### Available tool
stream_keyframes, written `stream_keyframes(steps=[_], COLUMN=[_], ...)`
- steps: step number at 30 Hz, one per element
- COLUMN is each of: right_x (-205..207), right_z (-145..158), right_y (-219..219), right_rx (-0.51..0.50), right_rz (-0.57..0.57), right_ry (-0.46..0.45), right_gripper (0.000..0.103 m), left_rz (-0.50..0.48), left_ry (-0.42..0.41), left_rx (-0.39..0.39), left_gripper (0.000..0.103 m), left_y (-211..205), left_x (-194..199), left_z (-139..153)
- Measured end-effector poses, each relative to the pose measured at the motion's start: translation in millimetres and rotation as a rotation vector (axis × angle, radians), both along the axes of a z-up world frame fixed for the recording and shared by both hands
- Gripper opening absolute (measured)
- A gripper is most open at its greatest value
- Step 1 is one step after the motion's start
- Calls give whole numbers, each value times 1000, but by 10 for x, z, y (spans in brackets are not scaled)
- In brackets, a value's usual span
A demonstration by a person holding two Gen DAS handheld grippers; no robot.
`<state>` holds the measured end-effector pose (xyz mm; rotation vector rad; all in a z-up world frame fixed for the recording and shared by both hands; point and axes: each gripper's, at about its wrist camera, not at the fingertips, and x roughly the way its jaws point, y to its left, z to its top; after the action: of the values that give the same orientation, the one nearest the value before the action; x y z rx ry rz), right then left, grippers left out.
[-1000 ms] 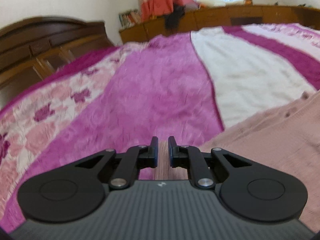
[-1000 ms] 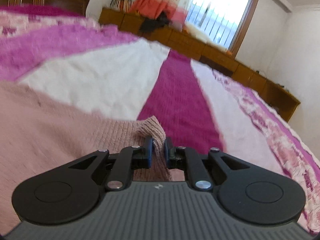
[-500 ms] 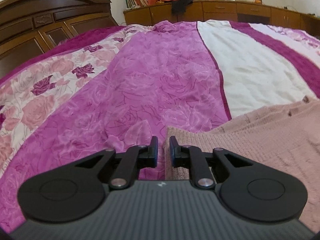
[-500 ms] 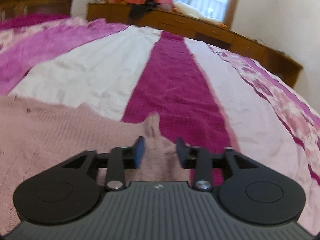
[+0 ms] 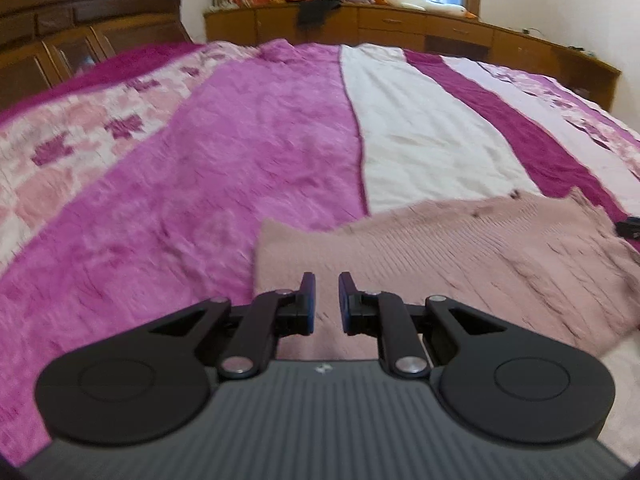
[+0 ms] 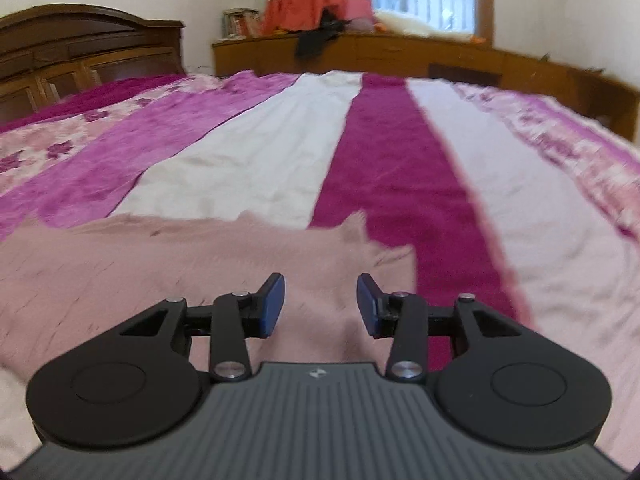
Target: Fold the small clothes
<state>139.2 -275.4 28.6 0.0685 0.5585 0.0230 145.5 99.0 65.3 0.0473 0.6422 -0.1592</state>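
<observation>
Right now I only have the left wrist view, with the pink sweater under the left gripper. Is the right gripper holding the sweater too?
Observer: No. The right gripper is open above the pink sweater. Its jaws have just been opening, and nothing is pinched between the pads.
Operator: My frame cuts the sweater off on the right. Where does it end?
Observer: Its end on that side, with a pointed corner, stops on the dark magenta stripe of the bedspread. To the right of the gripper the stripe is uncovered.
</observation>
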Motion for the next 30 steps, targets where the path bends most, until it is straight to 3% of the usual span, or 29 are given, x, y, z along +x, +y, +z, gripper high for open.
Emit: stream_keyframes(steps=[9, 15, 20, 27, 29, 30], right_x=[89, 55, -147, -502, -571, -603], right_z=[-300, -257, -175, -158, -164, -166], right_y=[-166, -151, -210, -469, -502, -514], right_rx=[69, 51, 43, 235, 280, 305], right_rz=[-90, -115, -207, -218, -210, -204], right_ry=[106, 103, 111, 141, 150, 155], right_gripper=[48, 48, 51, 57, 57, 58], left_rz=[68, 77, 76, 81, 85, 88], left_ry=[94, 80, 65, 108, 124, 127], left_rx=[45, 39, 32, -31, -35, -40], left_gripper=[15, 15, 15, 16, 24, 37], left_y=[144, 144, 135, 128, 110, 97], left_x=[92, 6, -146, -325, -364, -390], left_z=[-388, -312, -190, -48, -37, -31])
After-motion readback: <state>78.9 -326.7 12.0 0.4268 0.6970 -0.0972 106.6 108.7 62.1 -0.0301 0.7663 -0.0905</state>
